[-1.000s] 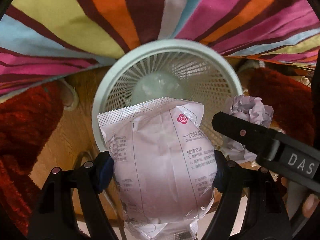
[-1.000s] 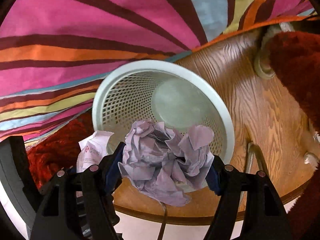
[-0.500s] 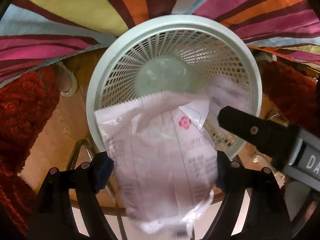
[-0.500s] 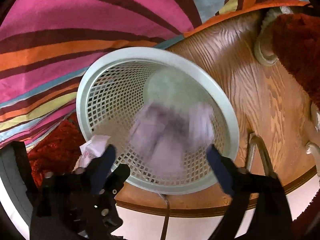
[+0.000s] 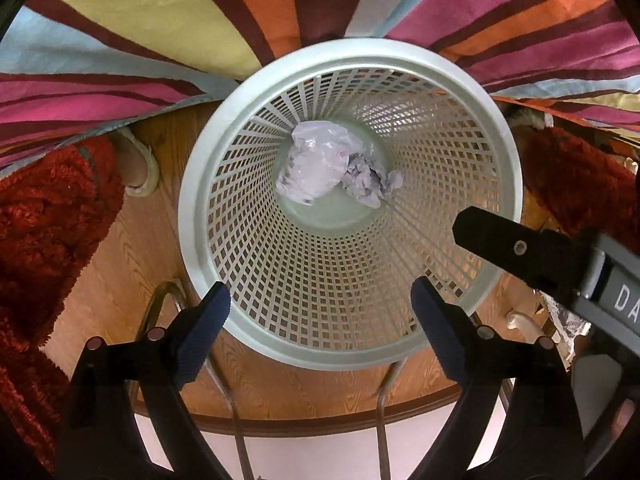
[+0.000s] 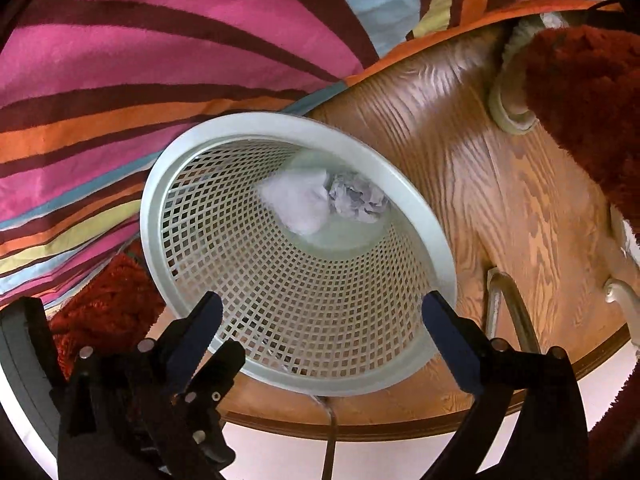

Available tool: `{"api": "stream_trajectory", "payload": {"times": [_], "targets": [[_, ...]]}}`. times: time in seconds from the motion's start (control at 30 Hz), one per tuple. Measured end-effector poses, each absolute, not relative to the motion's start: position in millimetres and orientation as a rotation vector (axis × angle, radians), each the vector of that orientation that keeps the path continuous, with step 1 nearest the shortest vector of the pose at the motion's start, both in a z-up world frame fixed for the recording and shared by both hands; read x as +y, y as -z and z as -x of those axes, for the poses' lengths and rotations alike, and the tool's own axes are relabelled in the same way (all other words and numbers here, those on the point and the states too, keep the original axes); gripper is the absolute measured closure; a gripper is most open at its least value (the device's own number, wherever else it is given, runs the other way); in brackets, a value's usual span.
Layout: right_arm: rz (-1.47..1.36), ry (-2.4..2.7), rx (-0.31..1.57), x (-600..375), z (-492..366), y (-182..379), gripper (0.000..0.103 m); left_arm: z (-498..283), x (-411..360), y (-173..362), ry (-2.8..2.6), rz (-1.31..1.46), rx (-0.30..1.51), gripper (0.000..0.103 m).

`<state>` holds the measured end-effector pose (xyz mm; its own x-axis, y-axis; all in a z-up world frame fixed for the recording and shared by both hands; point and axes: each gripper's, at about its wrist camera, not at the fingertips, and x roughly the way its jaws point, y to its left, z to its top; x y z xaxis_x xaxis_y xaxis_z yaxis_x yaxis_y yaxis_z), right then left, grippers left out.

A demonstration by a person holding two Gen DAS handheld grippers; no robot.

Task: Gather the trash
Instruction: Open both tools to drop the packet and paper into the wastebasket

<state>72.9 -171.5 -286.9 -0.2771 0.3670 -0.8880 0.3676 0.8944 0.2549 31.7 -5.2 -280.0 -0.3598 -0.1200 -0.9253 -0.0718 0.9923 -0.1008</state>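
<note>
A pale green mesh waste basket [image 5: 496, 148] [image 6: 420, 216] stands on a round wooden table. At its bottom lie a white plastic packet [image 5: 312, 168] [image 6: 296, 204] and a crumpled ball of grey paper [image 5: 370, 184] [image 6: 356, 196], side by side. My left gripper [image 5: 320, 304] hangs over the near rim, its jaws opening with nothing between them. My right gripper [image 6: 320, 316] is likewise above the rim, jaws opening and empty. One black finger of the right gripper [image 5: 516, 248] reaches in from the right in the left wrist view.
A striped multicoloured cloth [image 5: 160, 28] [image 6: 140, 60] lies behind the basket. Red fluffy fabric [image 5: 44, 224] [image 6: 588, 92] flanks the table on both sides. The wooden tabletop [image 6: 500, 184] ends in a curved front edge near the grippers, with metal chair tubing [image 6: 512, 312] below.
Both grippers opened and let go. The packet dropped from the left gripper and the paper ball from the right one, and both now lie at the basket's bottom.
</note>
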Motion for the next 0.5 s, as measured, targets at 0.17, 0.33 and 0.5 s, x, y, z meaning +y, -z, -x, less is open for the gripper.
{"api": "stream_trajectory", "payload": {"times": [0.17, 0.33, 0.5], "targets": [[-0.547, 0.018, 1.836, -178, -73, 275, 0.008, -34, -5, 265, 0.067, 0.138, 1.877, 0.012], [-0.556, 0.039, 1.727, -187, -73, 253, 0.008, -38, -5, 242, 0.074, 0.122, 1.781, 0.009], [-0.544, 0.046, 1.581, -192, -73, 220, 0.008, -38, -6, 208, 0.106, 0.135, 1.653, 0.008]]}}
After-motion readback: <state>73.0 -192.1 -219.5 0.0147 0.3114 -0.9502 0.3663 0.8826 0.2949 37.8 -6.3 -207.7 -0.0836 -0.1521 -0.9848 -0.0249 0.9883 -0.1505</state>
